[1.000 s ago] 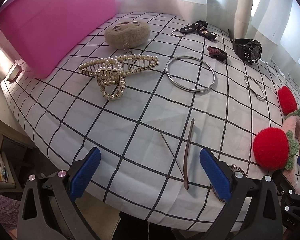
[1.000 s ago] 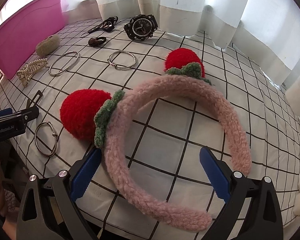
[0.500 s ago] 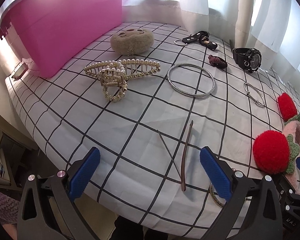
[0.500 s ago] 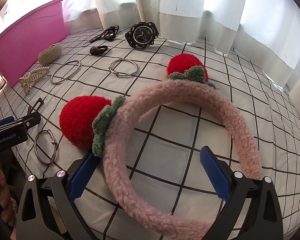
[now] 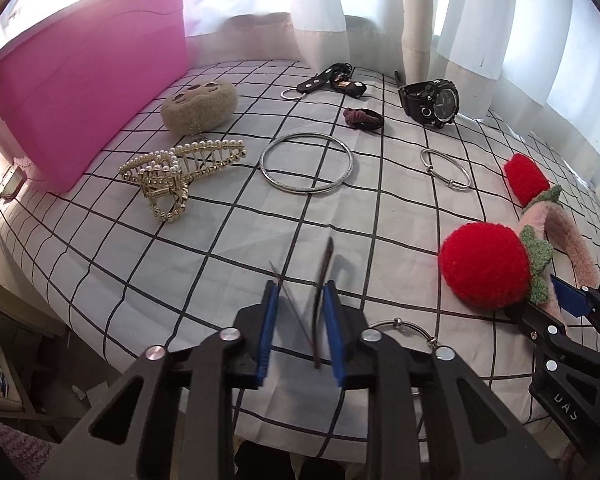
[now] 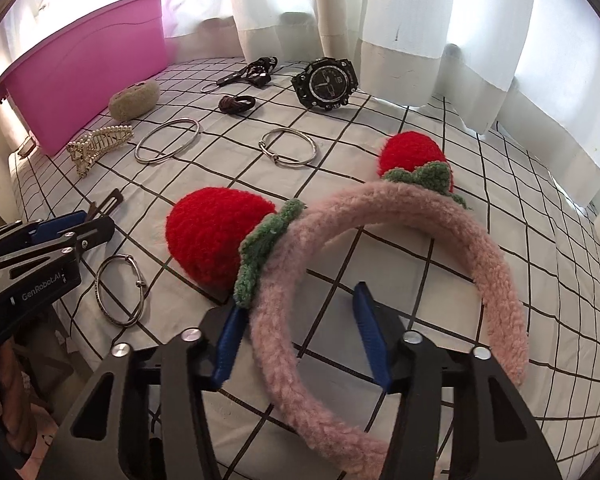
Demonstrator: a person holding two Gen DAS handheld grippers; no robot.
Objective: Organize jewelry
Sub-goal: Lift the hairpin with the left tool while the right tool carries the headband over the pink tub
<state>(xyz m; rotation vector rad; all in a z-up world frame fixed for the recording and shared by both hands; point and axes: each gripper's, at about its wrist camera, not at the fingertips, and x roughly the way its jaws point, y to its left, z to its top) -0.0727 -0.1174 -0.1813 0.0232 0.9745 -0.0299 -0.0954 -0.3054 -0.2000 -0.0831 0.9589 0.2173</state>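
Left gripper is clenched on the clip; right gripper is closing around the headband, one pad apart. Lift both clear of the bed's near edge.

A white cloth with a black grid is covering the table, draping over its near edge at 6 o'clock. White curtains are hanging across the far side from 11 to 2 o'clock, their hems resting on the cloth, and strong daylight is glowing through them, washing out the upper corners. A pale vertical post is standing between the curtain panels at 12 o'clock in the left wrist view. Below the table edge at 8 o'clock, dim floor and shelving are showing in shadow.
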